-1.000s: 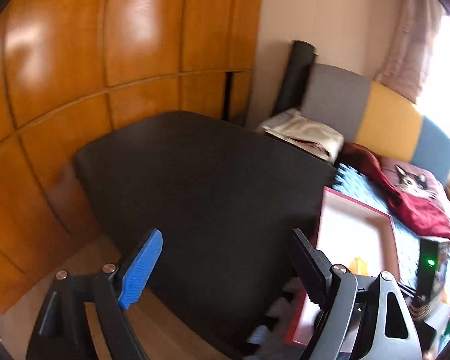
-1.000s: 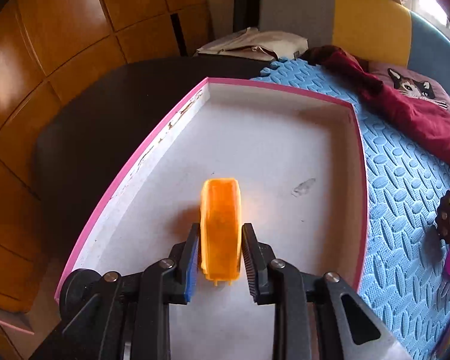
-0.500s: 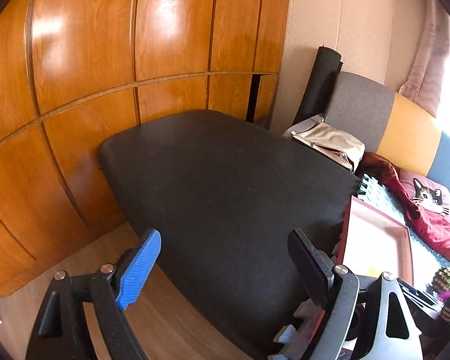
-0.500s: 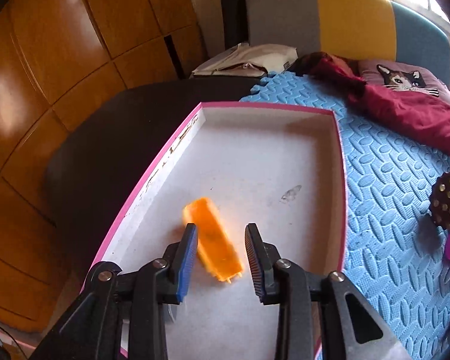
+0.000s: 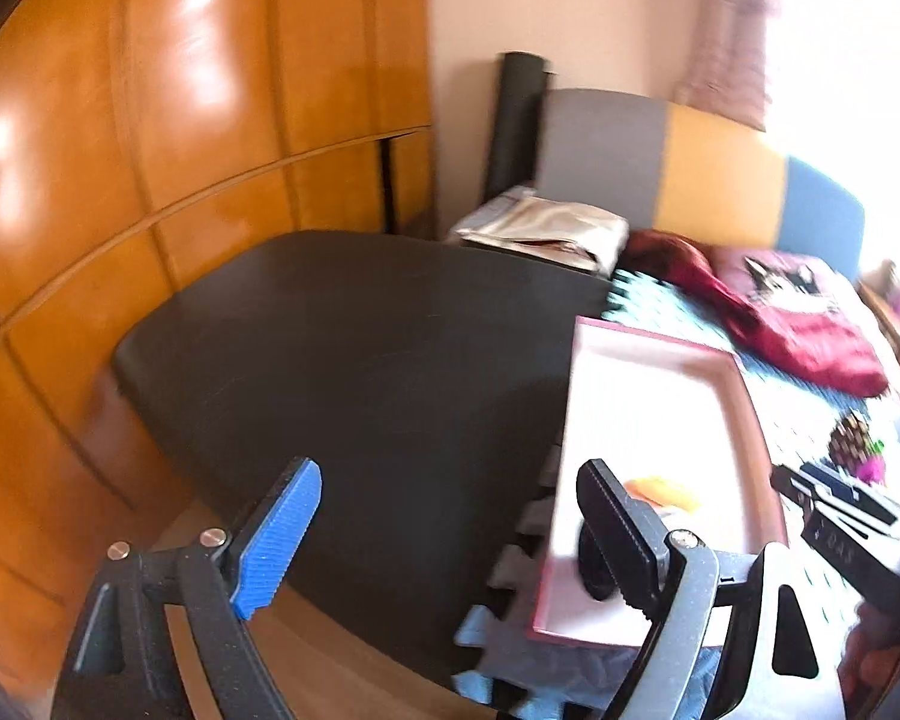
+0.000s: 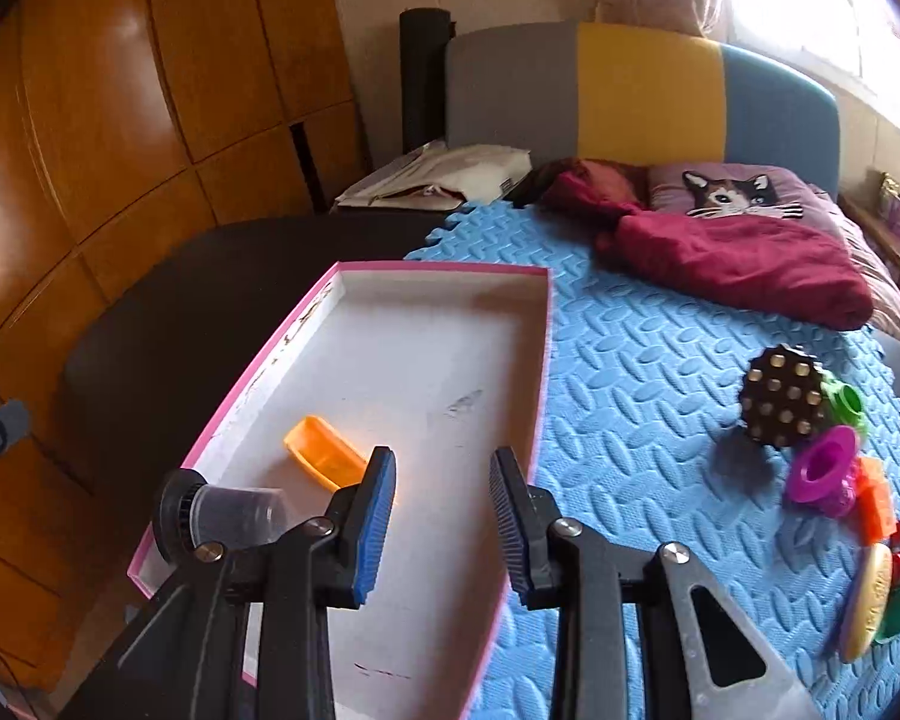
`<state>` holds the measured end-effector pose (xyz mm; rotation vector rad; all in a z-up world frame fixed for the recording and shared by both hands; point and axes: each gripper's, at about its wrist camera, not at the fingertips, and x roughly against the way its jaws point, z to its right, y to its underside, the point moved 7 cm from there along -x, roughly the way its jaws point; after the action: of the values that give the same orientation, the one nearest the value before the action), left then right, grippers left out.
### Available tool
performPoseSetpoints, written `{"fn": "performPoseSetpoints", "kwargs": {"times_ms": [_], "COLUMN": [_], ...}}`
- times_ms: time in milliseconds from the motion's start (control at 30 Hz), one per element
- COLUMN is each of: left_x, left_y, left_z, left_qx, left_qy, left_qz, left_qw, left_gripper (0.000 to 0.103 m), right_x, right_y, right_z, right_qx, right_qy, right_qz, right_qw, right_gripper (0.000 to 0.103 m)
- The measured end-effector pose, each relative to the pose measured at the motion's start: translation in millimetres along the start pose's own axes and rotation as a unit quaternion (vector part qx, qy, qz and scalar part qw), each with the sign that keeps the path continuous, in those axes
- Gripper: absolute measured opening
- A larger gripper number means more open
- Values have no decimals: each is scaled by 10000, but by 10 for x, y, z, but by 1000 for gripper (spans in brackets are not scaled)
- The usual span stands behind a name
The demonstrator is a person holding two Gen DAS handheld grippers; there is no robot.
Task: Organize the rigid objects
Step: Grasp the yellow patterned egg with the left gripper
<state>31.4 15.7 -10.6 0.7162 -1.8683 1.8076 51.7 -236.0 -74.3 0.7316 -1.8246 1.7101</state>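
A pink-rimmed white box lies on the blue foam mat. An orange plastic piece lies on its floor at the left, beside a clear cup with a black base lying on its side. My right gripper is open and empty above the box's near part. Loose toys lie on the mat at right: a dark studded ball and a purple ring piece. My left gripper is open and empty over the black surface; the box and orange piece show at its right.
Several more colourful toys crowd the mat's right edge. A red blanket and cat pillow lie at the back. Wooden cabinet panels stand at left. A folded bag rests behind the black surface.
My right gripper let go of the orange piece, which now lies flat in the box, and drew back with jaws opened wider. My left gripper swung to the right, toward the box.
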Motion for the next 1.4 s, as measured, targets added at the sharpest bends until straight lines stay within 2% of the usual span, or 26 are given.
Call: {"fn": "performPoseSetpoints", "kwargs": {"times_ms": [300, 700, 1033, 1200, 1333, 1400], "left_x": [81, 59, 28, 13, 37, 57], "left_y": [-21, 15, 61, 131, 265, 364], "left_z": [587, 1040, 1461, 1895, 2307, 2560], "left_qx": [-636, -1054, -1443, -1756, -2009, -2250], "left_qy": [426, 727, 1234, 1871, 2395, 2616], "left_qz": [79, 49, -16, -234, -442, -510], "left_qw": [9970, 9918, 9818, 9662, 9489, 9372], "left_gripper": [88, 88, 88, 88, 88, 88], "right_x": [285, 630, 935, 1171, 1401, 1515], "right_y": [44, 105, 238, 373, 525, 608], "right_z": [420, 1018, 1587, 1997, 2361, 2538], "right_qx": [-227, -598, -1008, -1267, -1620, -1812], "right_qy": [379, 885, 1383, 1804, 2145, 2292], "right_qz": [220, 466, 577, 555, 568, 588], "right_qw": [9988, 9932, 9836, 9738, 9615, 9546], "right_gripper": [32, 32, 32, 32, 32, 32]}}
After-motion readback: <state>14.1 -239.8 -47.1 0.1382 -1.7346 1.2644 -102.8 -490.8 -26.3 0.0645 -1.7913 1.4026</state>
